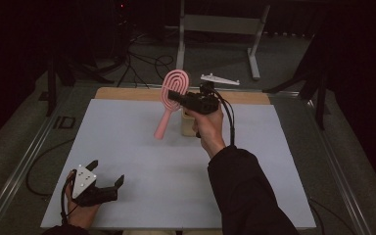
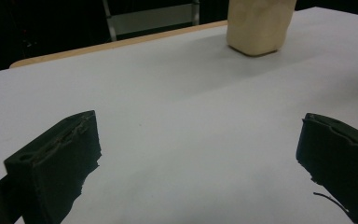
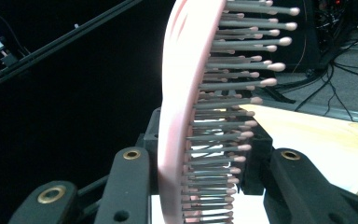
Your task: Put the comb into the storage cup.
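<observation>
A pink hairbrush (image 1: 170, 98) hangs in the air over the far middle of the white table, head up and handle pointing down-left. My right gripper (image 1: 175, 96) is shut on the brush head. In the right gripper view the pink hairbrush (image 3: 186, 93) stands edge-on between the black jaws, its grey bristles pointing right. A beige holder (image 1: 188, 123) stands on the table just below the right hand; the beige holder (image 2: 258, 25) also shows at the top of the left gripper view. My left gripper (image 1: 106, 176) rests open near the table's front left corner, nothing between its jaws (image 2: 191, 154).
The white table top (image 1: 142, 147) has a wooden strip along its far edge. A white bracket (image 1: 219, 79) lies on the floor beyond the table, near a metal stand (image 1: 220, 29) and loose cables. Metal rails run along both sides of the table.
</observation>
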`<state>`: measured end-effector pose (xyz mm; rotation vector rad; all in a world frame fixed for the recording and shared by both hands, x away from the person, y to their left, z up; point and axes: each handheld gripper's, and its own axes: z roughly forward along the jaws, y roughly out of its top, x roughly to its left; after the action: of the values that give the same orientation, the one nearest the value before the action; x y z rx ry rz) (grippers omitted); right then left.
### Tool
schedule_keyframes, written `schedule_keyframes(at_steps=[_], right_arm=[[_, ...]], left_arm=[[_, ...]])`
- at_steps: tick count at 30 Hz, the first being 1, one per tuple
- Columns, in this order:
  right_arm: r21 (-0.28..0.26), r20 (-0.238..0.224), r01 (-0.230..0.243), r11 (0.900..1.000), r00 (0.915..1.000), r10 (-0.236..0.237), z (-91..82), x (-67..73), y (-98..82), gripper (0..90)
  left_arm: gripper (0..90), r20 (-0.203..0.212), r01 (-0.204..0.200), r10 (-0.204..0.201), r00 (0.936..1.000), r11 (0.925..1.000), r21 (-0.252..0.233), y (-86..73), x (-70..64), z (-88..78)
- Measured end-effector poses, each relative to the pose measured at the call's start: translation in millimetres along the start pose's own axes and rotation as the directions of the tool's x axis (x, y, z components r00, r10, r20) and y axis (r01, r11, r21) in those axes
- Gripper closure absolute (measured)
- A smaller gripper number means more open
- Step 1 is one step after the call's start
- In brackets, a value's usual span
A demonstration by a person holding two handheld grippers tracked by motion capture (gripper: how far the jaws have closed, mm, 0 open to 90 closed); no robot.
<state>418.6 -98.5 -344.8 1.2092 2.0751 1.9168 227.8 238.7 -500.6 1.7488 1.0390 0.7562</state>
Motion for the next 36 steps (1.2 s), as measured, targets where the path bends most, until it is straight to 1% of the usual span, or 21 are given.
schedule_keyframes(at_steps=[9,25,32,36], right_arm=[[-0.019,0.004,-0.031,0.999,0.9995,0.032,0.9,-10.2,3.7,63.7],[-0.043,0.052,-0.048,0.998,0.9974,0.050,-1.5,-22.5,9.2,63.7],[-0.058,0.060,-0.061,0.996,0.9962,0.064,-2.7,-27.6,11.0,63.7],[-0.057,0.082,-0.056,0.997,0.9948,0.061,-2.5,-31.0,12.7,63.7]], left_arm=[[0.4,0.000,0.001,-0.001,1.0000,1.0000,0.002,-0.1,-0.3,0.1],[0.4,-0.008,0.002,-0.002,1.0000,1.0000,0.003,0.1,-0.2,-0.4],[0.4,-0.008,0.001,-0.001,1.0000,1.0000,0.004,0.1,-0.1,-0.8],[0.4,-0.007,0.000,0.000,1.0000,1.0000,0.004,0.2,-0.3,-0.9]])
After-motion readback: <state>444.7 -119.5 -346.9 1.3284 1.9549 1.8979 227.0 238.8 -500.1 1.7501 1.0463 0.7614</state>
